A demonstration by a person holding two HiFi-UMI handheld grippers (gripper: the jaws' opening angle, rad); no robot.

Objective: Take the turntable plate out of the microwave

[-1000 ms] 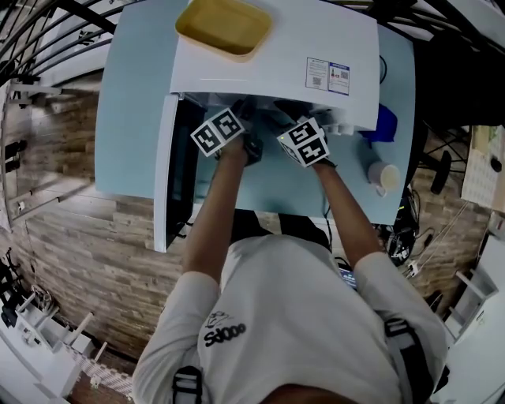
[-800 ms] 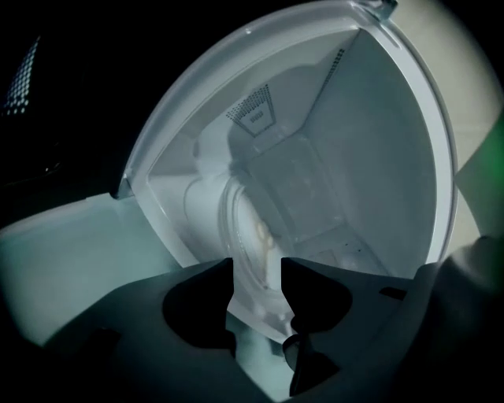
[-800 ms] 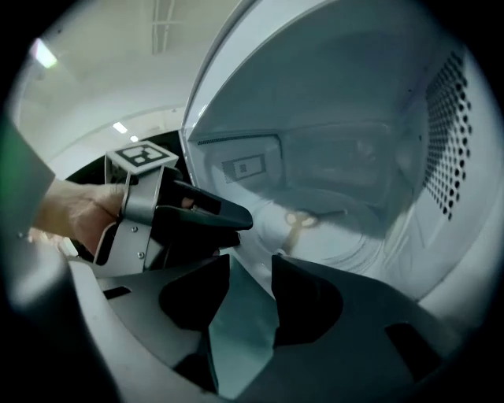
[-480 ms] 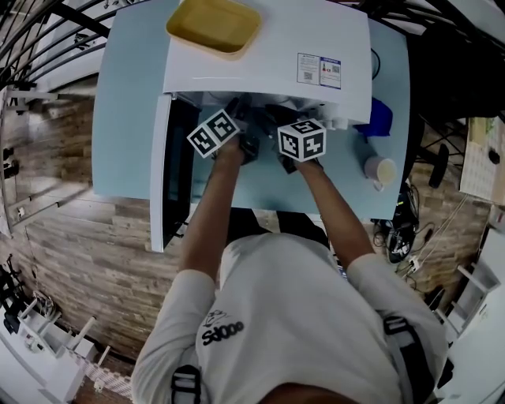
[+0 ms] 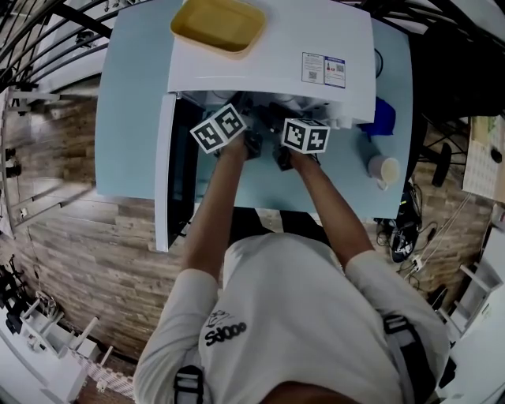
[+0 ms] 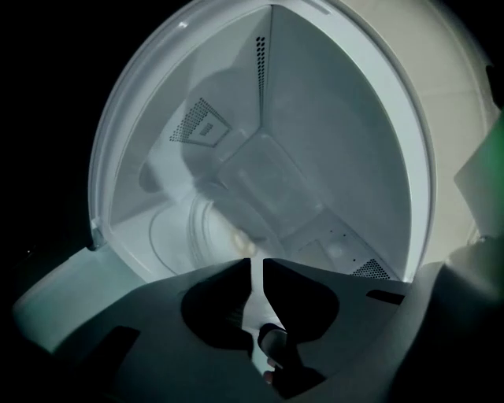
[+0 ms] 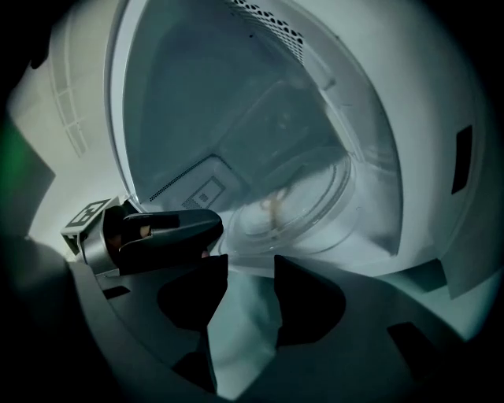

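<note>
The glass turntable plate (image 7: 303, 208) lies inside the white microwave (image 5: 268, 55), seemingly tipped up on its left side. My left gripper (image 6: 256, 264) has just been closing, and only a thin slit shows between its jaws. In the right gripper view its dark fingers (image 7: 169, 228) clamp the plate's left rim. My right gripper (image 7: 248, 271) is open just in front of the plate's near edge, with only the pale floor between its jaws. In the head view both marker cubes (image 5: 218, 129) (image 5: 306, 136) sit at the cavity mouth, and the fingertips are hidden under the microwave's top.
The microwave door (image 5: 164, 173) hangs open at the left. A yellow tray (image 5: 218, 24) rests on the microwave. A pale cup (image 5: 384, 170) and a blue object (image 5: 384, 118) stand on the light blue table (image 5: 130, 118) to the right.
The right gripper's marker cube has rolled and slid a little left, toward the other. The left cube has barely shifted. The jaws do not show in the earlier frames.
</note>
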